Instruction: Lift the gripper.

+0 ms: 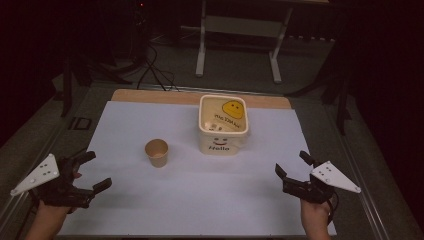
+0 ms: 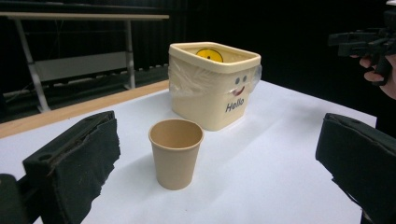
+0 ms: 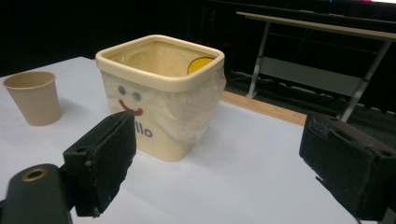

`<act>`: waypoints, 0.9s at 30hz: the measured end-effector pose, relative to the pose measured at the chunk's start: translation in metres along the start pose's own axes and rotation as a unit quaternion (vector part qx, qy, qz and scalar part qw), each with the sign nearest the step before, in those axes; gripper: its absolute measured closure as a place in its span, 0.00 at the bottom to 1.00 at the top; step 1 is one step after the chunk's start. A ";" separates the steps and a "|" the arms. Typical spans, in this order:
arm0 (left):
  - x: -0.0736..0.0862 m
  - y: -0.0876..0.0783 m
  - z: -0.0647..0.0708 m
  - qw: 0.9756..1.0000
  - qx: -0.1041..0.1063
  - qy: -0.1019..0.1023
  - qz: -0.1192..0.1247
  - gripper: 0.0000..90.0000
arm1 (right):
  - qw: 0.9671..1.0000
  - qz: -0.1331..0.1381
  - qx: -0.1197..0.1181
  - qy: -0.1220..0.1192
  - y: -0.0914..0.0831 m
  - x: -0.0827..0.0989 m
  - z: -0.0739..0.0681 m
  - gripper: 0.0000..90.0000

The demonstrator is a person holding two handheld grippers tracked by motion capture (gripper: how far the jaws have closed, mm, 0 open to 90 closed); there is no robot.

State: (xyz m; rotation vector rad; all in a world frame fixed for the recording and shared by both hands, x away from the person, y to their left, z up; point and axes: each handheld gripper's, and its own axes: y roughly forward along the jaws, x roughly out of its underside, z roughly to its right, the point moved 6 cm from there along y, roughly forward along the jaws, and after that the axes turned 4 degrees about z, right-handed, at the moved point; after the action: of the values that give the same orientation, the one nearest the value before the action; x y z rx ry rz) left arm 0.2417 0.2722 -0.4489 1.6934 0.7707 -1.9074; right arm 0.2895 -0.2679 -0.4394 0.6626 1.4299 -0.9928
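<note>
Two claws, left (image 1: 92, 176) and right (image 1: 292, 167), jaws apart, empty. Paper cup (image 2: 176, 151) ahead of left claw: light, crushable; pinch rim gently.

A white table top (image 1: 200, 195) with a wooden far edge, a grey metal-legged bench (image 1: 240, 25) beyond it.

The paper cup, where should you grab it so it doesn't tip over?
Grip the paper cup around its middle wall, from the near left side, with the left tool. It stands upright and open-topped, alone on the white table, and this tool's jaws are already wide open and pointed at it.
</note>
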 end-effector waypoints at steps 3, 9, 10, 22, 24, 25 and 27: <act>-0.001 -0.002 0.000 1.000 0.009 -0.003 -0.004 0.01 | 1.000 -0.001 -0.001 -0.002 0.000 0.001 -0.001 0.12; -0.002 -0.005 0.000 1.000 0.020 -0.007 -0.014 0.01 | 1.000 -0.004 -0.008 0.002 0.001 0.001 -0.002 0.12; -0.003 -0.005 0.000 0.999 0.027 -0.011 -0.019 0.01 | 1.000 -0.005 -0.012 0.004 0.001 0.001 -0.003 0.12; -0.027 0.016 0.005 0.995 0.065 0.011 -0.071 0.01 | 1.000 -0.004 -0.024 0.011 0.001 0.000 -0.006 0.12; -0.032 0.021 0.005 0.994 0.070 0.017 -0.077 0.01 | 1.000 -0.003 -0.024 0.012 0.001 -0.001 -0.006 0.12; -0.034 0.023 0.004 0.994 0.074 0.019 -0.081 0.01 | 1.000 -0.004 -0.027 0.013 0.001 -0.001 -0.006 0.12; -0.039 0.029 0.004 0.993 0.080 0.021 -0.081 0.01 | 1.000 -0.002 -0.025 0.013 0.001 -0.001 -0.007 0.12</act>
State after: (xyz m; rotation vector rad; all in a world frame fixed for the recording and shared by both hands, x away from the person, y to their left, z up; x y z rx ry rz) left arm 0.2631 0.2481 -0.4130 1.8213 0.8125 -2.0997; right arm 0.2871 -0.2615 -0.4391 0.6376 1.4751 -0.9514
